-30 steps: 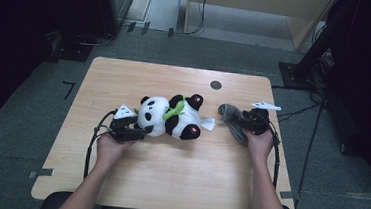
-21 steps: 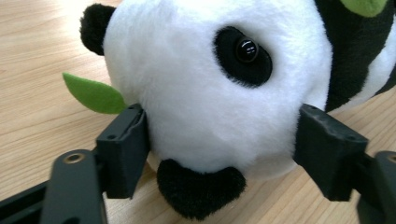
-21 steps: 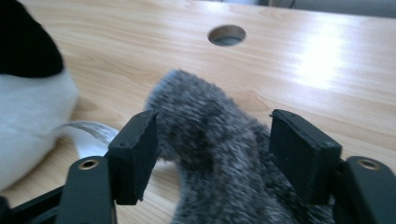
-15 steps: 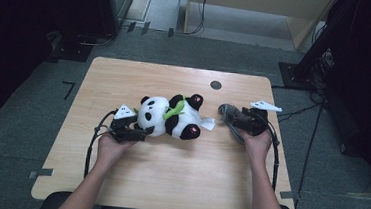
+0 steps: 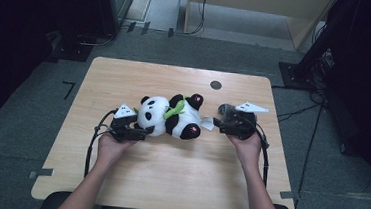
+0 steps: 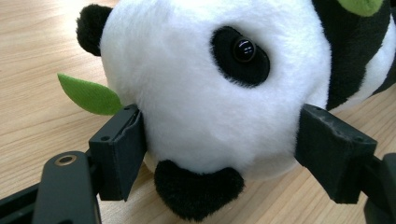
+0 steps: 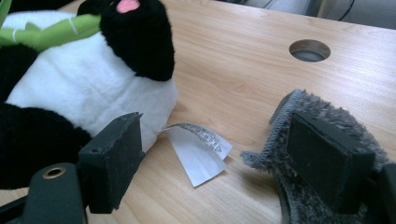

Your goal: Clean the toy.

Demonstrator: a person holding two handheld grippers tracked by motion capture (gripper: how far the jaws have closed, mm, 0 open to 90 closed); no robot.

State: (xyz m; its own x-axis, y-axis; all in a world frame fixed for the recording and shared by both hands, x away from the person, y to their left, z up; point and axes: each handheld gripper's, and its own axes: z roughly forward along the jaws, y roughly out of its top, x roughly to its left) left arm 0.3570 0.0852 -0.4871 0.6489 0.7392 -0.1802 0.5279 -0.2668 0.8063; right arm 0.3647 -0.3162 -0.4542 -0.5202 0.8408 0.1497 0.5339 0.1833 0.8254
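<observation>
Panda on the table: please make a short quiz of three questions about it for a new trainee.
1. True or false: the panda stands upright on the table.
2. What colour is the leaf beside the panda's ear? A red, B green, C blue.
3. In the right gripper view, what thin white thing sticks out from the panda's body onto the table?

Key:
1. False, it lies down.
2. B.
3. A label with print on it.
</observation>
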